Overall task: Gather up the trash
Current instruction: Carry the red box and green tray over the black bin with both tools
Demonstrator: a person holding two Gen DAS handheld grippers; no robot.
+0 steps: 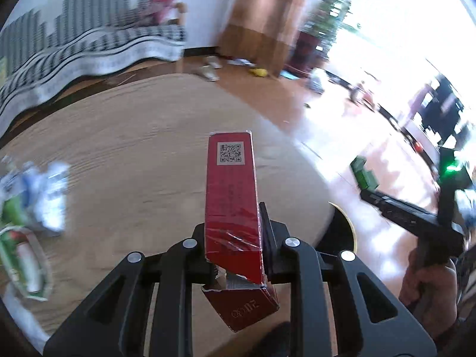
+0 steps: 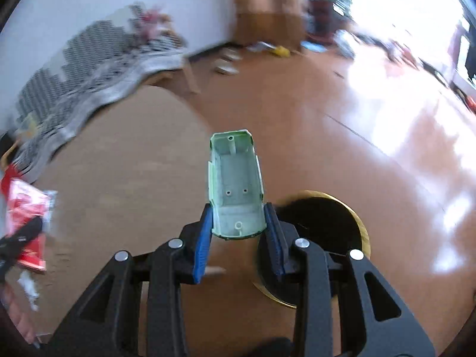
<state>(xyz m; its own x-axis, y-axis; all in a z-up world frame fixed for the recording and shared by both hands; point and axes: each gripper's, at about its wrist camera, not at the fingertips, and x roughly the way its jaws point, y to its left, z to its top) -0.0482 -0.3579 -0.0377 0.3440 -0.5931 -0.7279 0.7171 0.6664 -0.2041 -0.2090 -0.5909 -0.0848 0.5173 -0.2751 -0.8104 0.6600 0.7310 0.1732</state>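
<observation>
- Trash is in both grippers: a red carton (image 1: 232, 196) in the left, a pale green plastic shell (image 2: 236, 184) in the right.
- Left gripper (image 1: 235, 238): jaws close together, clamped on the carton's lower part. The carton stands up and away from the camera, its torn bottom flap hanging loose below the grip, a printed code square near the far end.
- Right gripper (image 2: 238, 223): blue pads (image 2: 203, 238) pressing the shell's near end from both sides. The shell is hollow, open side to the camera, most of its length sticking out past the pads.
- Below the right gripper, a round black bin (image 2: 321, 226) with a gold rim sits on the floor, beside the edge of a round wooden table (image 2: 125, 163).
- More trash is on the table: a crumpled white and green wrapper (image 1: 32, 199) in the left view, a red packet (image 2: 26, 208) in the right view.
- A hand (image 1: 428, 276) holds the right gripper's handle, seen at the right of the left view.
- Both views are blurred, which suggests fast motion.
- Risks, as a judgement: the shell is held only at one end, so a quick swing could tip it out short of the bin; the carton's torn flap could snag or shed scraps; both grippers heading for one bin mouth could collide.
</observation>
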